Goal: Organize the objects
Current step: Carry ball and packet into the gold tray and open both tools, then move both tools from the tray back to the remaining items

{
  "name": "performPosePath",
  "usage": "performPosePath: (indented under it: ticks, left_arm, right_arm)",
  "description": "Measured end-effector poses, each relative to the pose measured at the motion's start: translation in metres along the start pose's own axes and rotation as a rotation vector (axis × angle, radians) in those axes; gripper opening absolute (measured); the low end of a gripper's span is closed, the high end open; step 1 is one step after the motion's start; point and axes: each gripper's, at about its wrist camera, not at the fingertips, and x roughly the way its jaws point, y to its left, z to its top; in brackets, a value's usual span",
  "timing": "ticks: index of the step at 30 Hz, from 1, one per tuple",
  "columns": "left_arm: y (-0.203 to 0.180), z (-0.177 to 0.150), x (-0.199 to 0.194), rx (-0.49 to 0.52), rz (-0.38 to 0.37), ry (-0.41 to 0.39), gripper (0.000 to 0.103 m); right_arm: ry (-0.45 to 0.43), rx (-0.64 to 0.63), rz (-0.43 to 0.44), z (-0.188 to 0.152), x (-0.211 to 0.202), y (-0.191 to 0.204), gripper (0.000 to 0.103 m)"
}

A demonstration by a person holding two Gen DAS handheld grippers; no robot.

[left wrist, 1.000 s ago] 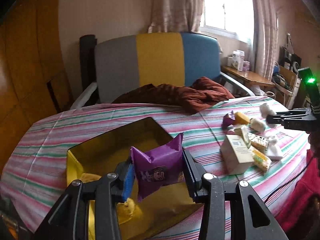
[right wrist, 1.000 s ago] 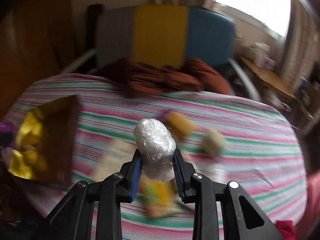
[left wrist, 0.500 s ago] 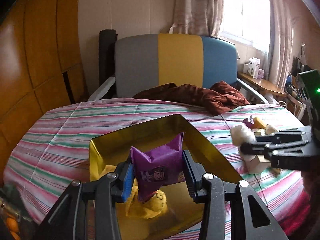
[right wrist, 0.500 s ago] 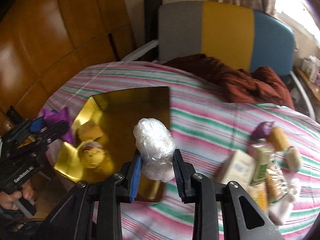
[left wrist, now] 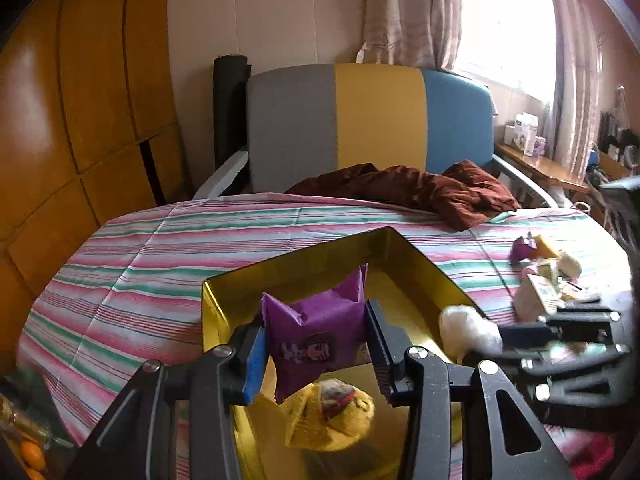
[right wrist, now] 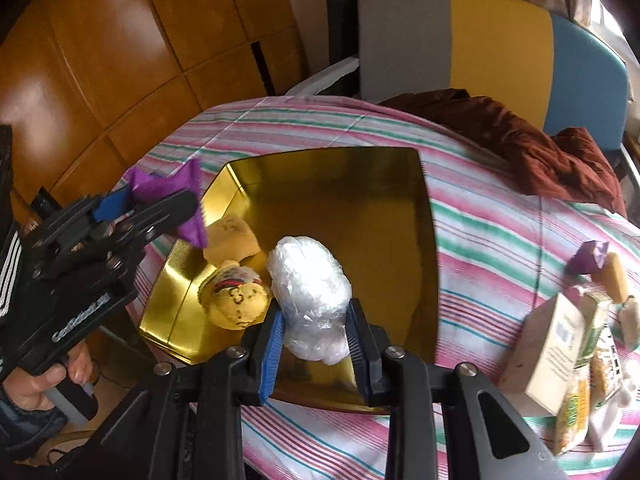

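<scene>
Wood-panelled walls (left wrist: 80,120) and a curtained window (left wrist: 504,28) are seen behind a chair (left wrist: 372,124) upholstered in grey, yellow and blue bands. Before it a table is covered with a striped tablecloth (left wrist: 180,240) in pink, green and white, and a brown cloth (left wrist: 420,192) is bunched at the cloth's twelve o'clock edge.

On the tablecloth a gold tray (right wrist: 360,216) is set, open side up. Inside it, toward nine o'clock in the right wrist view, a yellow wrapped snack (right wrist: 236,300) with a printed face is seen, and a second yellow packet (right wrist: 234,238) lies just beyond it; the two appear to touch.

At three o'clock of the tray, well apart from it, a loose pile is gathered: a beige carton (right wrist: 548,344), a green-printed packet (right wrist: 580,396) against it, a yellow bar (right wrist: 616,280) and a small purple packet (right wrist: 588,258) beside the bar.

The left gripper (left wrist: 316,348) is clamped on a purple snack packet (left wrist: 320,340), which is held in the air above the tray's near edge. The right gripper (right wrist: 314,344) is clamped on a white plastic-wrapped bundle (right wrist: 310,296), which is held over the tray's interior, just beside the yellow wrapped snack; whether the bundle touches the tray floor cannot be told.
</scene>
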Motion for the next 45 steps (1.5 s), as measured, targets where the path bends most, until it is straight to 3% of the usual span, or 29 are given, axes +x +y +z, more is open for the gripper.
performPosePath:
  ticks: [2,4,7,13,26,36,45]
  left_arm:
    - [0.005,0.004,0.012,-0.011,0.025,0.020,0.049]
    - [0.013,0.007,0.019,-0.053,0.020,0.033,0.060]
    - [0.019,0.008,0.018,-0.072,0.033,0.021,0.064]
    - [0.027,-0.006,0.009,-0.124,0.017,0.031,0.070]
    - [0.023,-0.035,-0.003,-0.197,-0.011,0.095,0.077]
    - [0.009,-0.037,-0.006,-0.167,-0.052,0.120,0.077]
    - [-0.025,-0.033,-0.006,-0.078,-0.131,0.133,0.077]
  right_arm:
    - [0.005,-0.001,-0.015,0.001,0.006,0.004,0.034]
    - [0.004,-0.004,-0.028,0.001,0.011,0.007,0.041]
    - [-0.003,0.010,-0.027,0.002,0.013,0.008,0.046]
    - [0.000,0.038,-0.025,-0.003,0.015,0.004,0.046]
    - [-0.049,0.042,-0.161,-0.016,-0.004,0.006,0.048]
    - [-0.070,0.063,-0.204,-0.025,-0.014,-0.003,0.048]
    - [-0.081,0.171,-0.245,-0.042,-0.029,-0.044,0.048]
